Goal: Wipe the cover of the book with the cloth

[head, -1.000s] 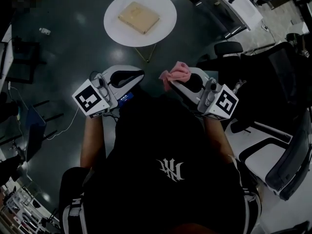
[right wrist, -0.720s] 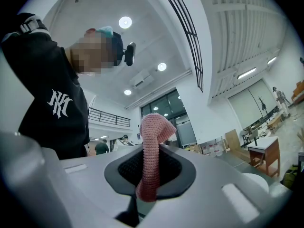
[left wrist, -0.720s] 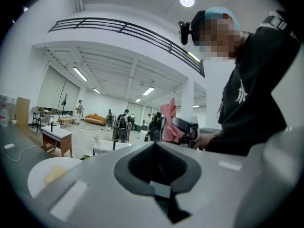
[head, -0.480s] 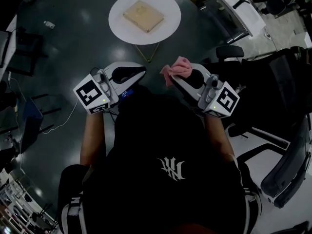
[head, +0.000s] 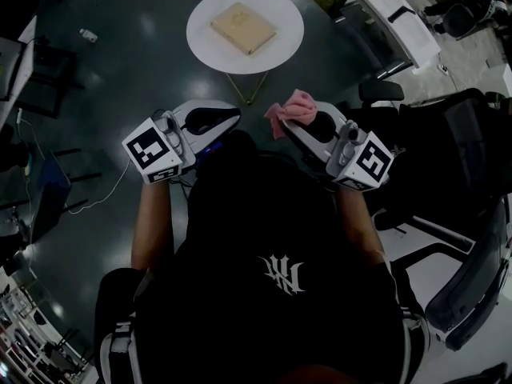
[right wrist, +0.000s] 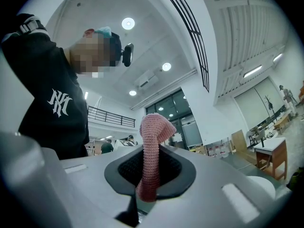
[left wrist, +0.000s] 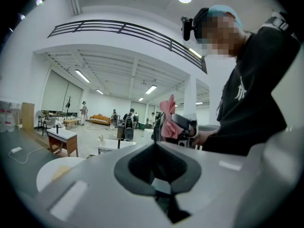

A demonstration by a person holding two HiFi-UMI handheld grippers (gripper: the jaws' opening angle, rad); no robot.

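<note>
While right gripper (head: 282, 128) clamps cloth (head: 290, 110), book (head: 243, 27) lies inset from table (head: 206, 42) rim

1. Round white table (head: 206, 38) with thin gold metal legs, standing on dark glossy floor (head: 120, 94).
2. Black mesh office chairs (head: 468, 130) at right, near long white desk (head: 396, 18).
3. Thin white cable (head: 112, 194) lying on floor, left side.

A black short-sleeved top (head: 264, 238) with a white monogram (head: 285, 275) covers the person, while the left gripper (head: 234, 118) and right gripper (head: 282, 129) are pale grey shells with black oval hollows, each bearing a black-and-white marker cube (head: 152, 152).
</note>
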